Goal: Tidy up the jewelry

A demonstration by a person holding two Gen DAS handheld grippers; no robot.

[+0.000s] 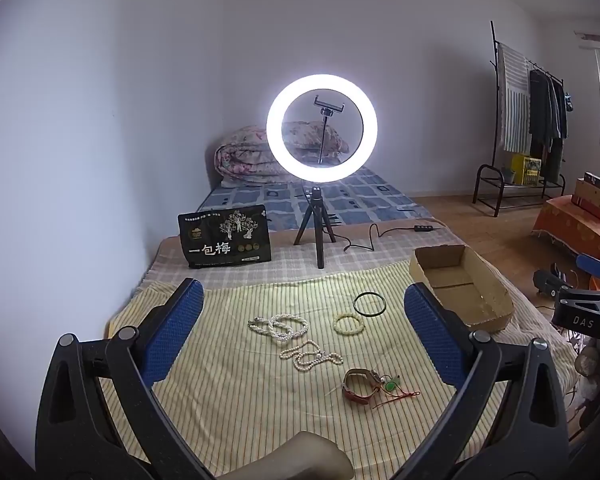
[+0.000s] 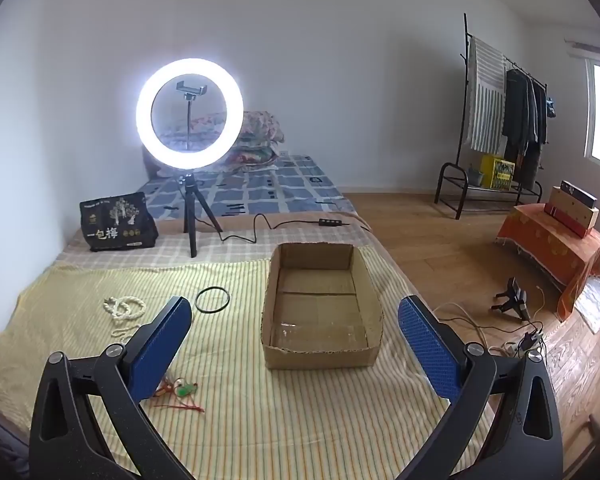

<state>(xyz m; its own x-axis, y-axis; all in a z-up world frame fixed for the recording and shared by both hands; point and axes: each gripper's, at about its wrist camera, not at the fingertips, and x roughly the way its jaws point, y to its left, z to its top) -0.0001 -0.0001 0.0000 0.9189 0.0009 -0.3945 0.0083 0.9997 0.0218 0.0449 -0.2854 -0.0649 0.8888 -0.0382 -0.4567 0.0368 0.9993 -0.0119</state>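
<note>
**Jewelry on the cloth, box empty, both grippers wide**

We hold the left gripper (image 1: 304, 312) wide apart and empty above the striped cloth (image 1: 228, 400), and most of the jewelry lies straight ahead between its fingers. At 12 o'clock sit the twisted pearl strand (image 1: 279, 326) and, nearer us, the loose pearl necklace (image 1: 312, 356). The watch (image 1: 360, 386) with the green pendant (image 1: 391, 385) lies nearest, toward 5 o'clock. The pale bracelet (image 1: 348, 323) and black ring (image 1: 370, 303) lie toward 1 o'clock, closest to the cardboard box (image 1: 496, 312).

Our right gripper (image 2: 294, 328) is also spread wide and holds nothing. The box, empty as far as we can see, sits dead ahead at 12 o'clock, its long axis running away from us.

We judge the left hand nearer the pearls and watch; the right is better placed for the box. The pearl necklace sprawls crosswise, so it may trail.
</note>
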